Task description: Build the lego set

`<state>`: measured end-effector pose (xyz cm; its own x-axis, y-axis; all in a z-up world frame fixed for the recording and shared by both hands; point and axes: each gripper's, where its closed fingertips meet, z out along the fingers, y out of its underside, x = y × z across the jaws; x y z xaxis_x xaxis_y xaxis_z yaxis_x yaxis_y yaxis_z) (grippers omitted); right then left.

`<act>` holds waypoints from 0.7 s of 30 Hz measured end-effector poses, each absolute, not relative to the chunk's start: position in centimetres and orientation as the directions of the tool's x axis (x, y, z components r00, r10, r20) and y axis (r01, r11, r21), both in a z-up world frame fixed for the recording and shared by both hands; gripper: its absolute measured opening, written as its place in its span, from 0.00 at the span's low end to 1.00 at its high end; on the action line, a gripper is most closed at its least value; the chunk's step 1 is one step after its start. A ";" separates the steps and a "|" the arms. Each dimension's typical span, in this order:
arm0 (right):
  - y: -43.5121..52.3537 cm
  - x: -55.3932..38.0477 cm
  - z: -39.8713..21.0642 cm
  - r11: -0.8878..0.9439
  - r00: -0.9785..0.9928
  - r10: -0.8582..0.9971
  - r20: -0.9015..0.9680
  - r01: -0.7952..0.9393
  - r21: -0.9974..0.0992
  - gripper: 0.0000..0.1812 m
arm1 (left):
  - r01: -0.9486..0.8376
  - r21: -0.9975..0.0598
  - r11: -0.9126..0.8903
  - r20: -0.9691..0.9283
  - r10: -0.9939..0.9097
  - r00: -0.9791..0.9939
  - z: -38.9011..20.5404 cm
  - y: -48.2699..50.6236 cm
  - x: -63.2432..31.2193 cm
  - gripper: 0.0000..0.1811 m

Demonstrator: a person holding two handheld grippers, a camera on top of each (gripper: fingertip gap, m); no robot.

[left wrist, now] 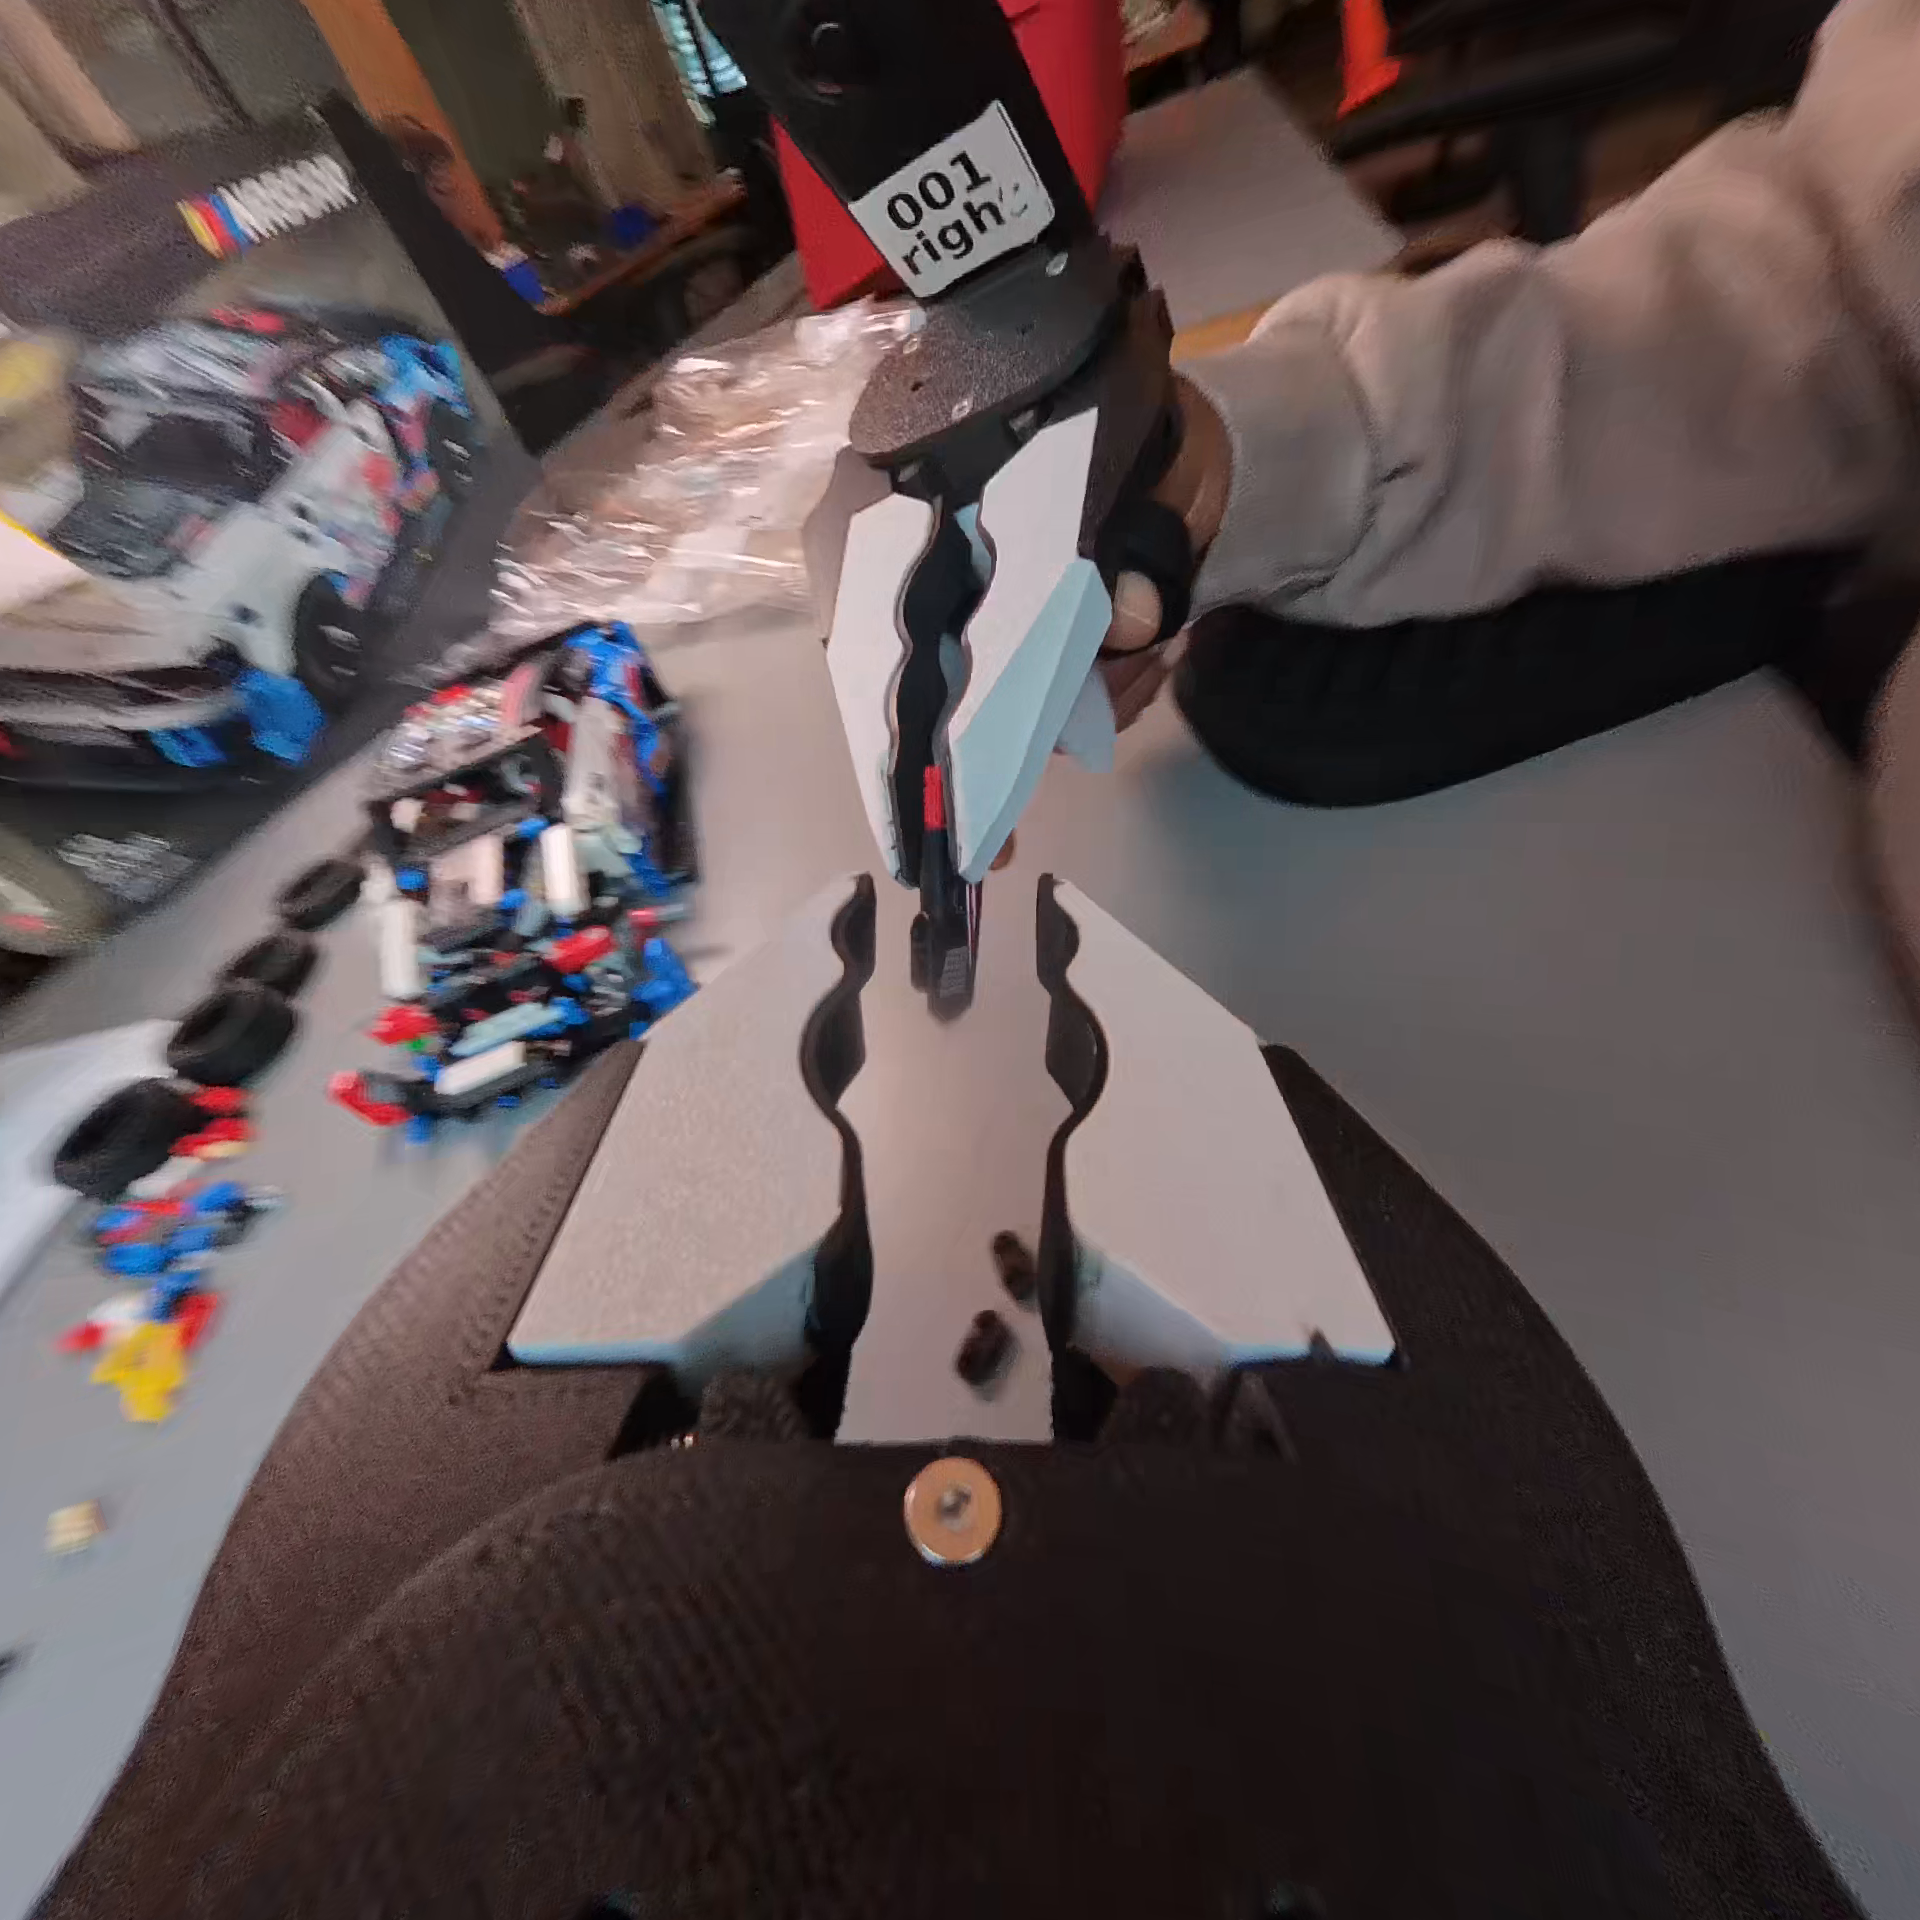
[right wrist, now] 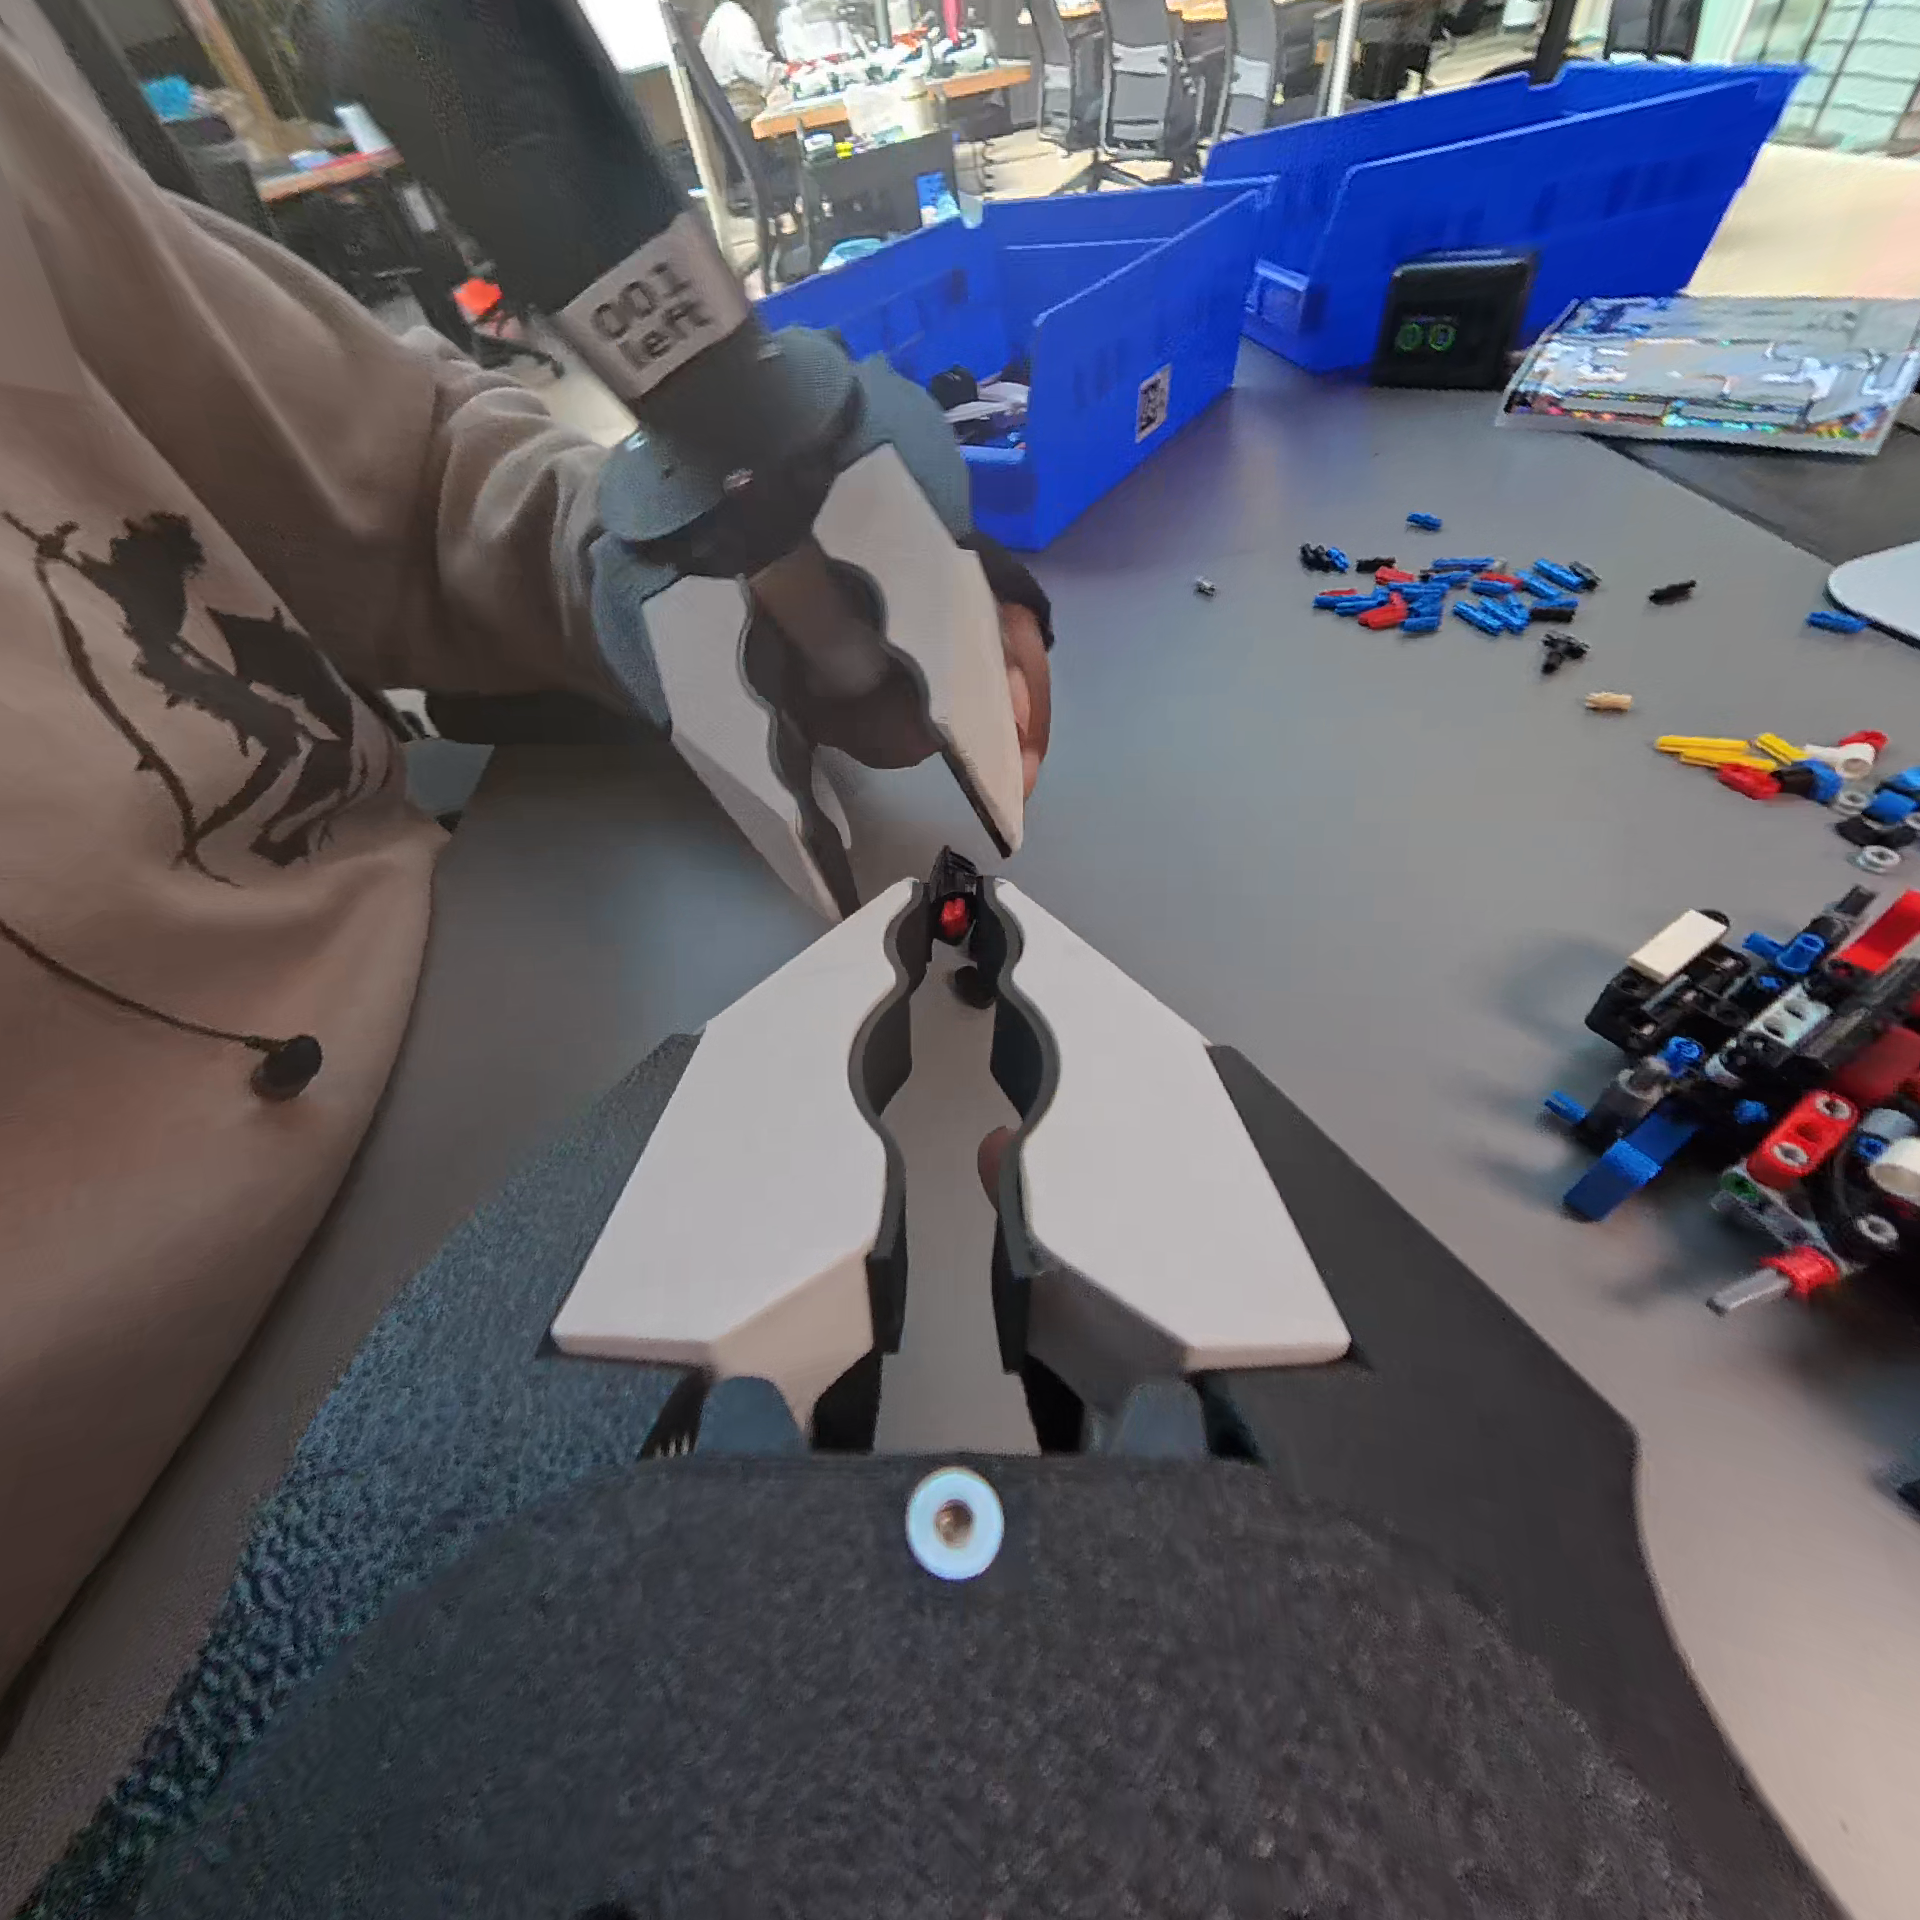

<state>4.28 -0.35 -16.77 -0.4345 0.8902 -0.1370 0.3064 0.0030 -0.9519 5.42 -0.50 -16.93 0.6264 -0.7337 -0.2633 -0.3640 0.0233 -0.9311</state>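
My right gripper (right wrist: 954, 894) is shut on a small black lego piece (right wrist: 953, 906) with a red pin in it, held just above the grey table (right wrist: 1299, 831). In the left wrist view the right gripper (left wrist: 940, 868) points down and the black piece (left wrist: 940, 956) hangs from its tips. My left gripper (left wrist: 953, 894) is open and empty, its tips on either side of that piece. It shows in the right wrist view (right wrist: 925, 868) facing my right gripper. Two small black pins (left wrist: 985, 1340) lie on the table between the left fingers.
A pile of lego parts with a partly built model (left wrist: 520, 883), black tyres (left wrist: 234, 1029), the set's box (left wrist: 208, 499) and a plastic bag (left wrist: 675, 488) lie left. Blue bins (right wrist: 1143, 343), loose pins (right wrist: 1455, 603), a sub-assembly (right wrist: 1787, 1060) and a booklet (right wrist: 1714, 374) lie right.
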 end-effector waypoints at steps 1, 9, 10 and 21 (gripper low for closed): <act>-0.8 4.7 -16.6 0.024 -0.470 0.874 -0.123 0.294 -0.956 0.04 | -0.271 -0.960 -0.073 -0.111 -0.789 0.604 -16.9 -1.0 5.7 0.17; -2.2 5.2 -16.5 0.180 -0.523 0.852 0.031 0.235 -0.955 0.04 | -0.081 -0.902 -0.424 0.341 -0.814 0.470 -18.3 -2.4 6.6 0.03; -1.7 4.9 -16.0 0.198 -0.483 0.872 0.077 0.204 -0.959 0.05 | -0.015 -0.889 -0.458 0.401 -0.792 0.461 -17.8 -2.1 6.3 0.03; 0.3 1.4 -14.7 0.606 -0.117 0.795 0.595 0.135 -0.784 0.34 | 0.509 -0.561 -0.653 0.806 -0.570 0.157 -14.0 0.2 4.1 0.03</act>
<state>1.40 0.33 -14.67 -0.1175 0.7953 0.5947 0.1354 0.6061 -0.7838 4.12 0.17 -14.00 0.1566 -0.5704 0.8063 0.5087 -0.6532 -0.5609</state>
